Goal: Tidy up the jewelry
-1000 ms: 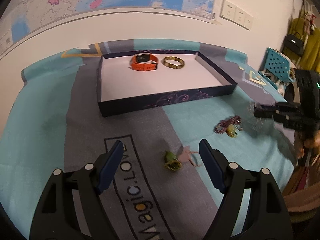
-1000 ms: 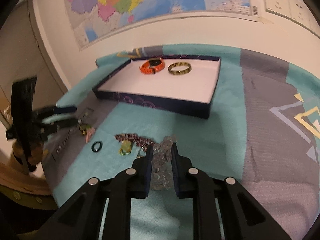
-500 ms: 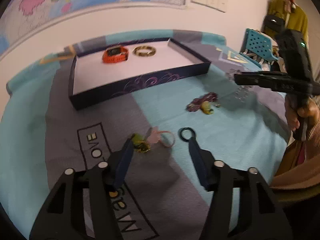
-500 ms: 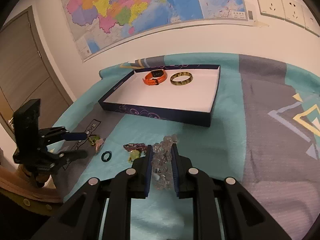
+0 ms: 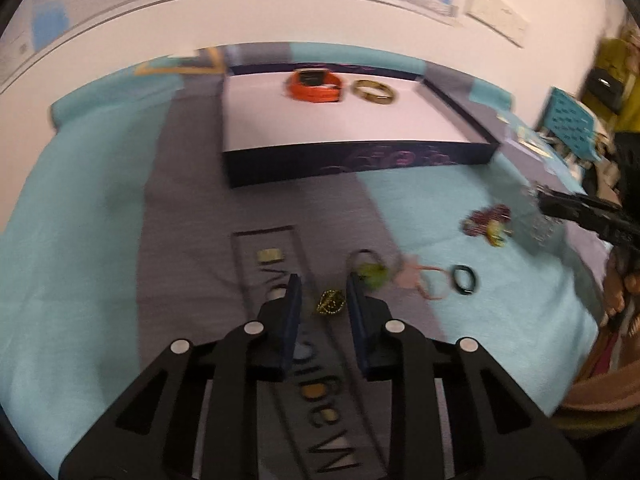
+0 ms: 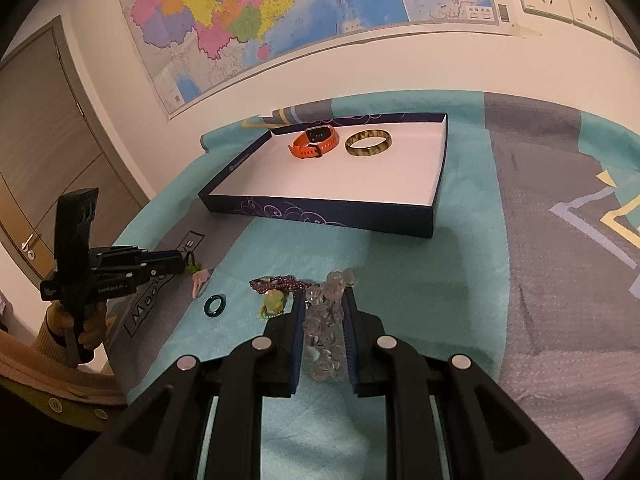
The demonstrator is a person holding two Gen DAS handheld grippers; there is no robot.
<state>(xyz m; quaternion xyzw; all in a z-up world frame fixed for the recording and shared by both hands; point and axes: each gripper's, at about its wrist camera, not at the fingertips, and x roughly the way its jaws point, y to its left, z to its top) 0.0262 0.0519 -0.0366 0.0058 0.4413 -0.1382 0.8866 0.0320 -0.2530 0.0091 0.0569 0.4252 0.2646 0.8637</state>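
My left gripper is low over the grey stripe of the cloth. Its jaws are closing around a small green-gold leaf charm, which lies between the fingers with a sliver of gap on each side. My right gripper is shut on a clear bead bracelet above the teal cloth. A navy box with a white floor holds an orange watch and a yellow-brown bangle. In the right wrist view the left gripper shows at the left, beside a green charm.
Loose on the cloth are a green charm on a dark loop, a pink piece with a thin loop, a dark green ring and purple beads with a yellow-green pendant. A wall with a map rises behind the box. A person's hand holds the left gripper.
The left gripper has shifted over the cloth and sunk, and its jaws have narrowed from wide to a small gap around the leaf charm. The right gripper stays shut on the clear beads.
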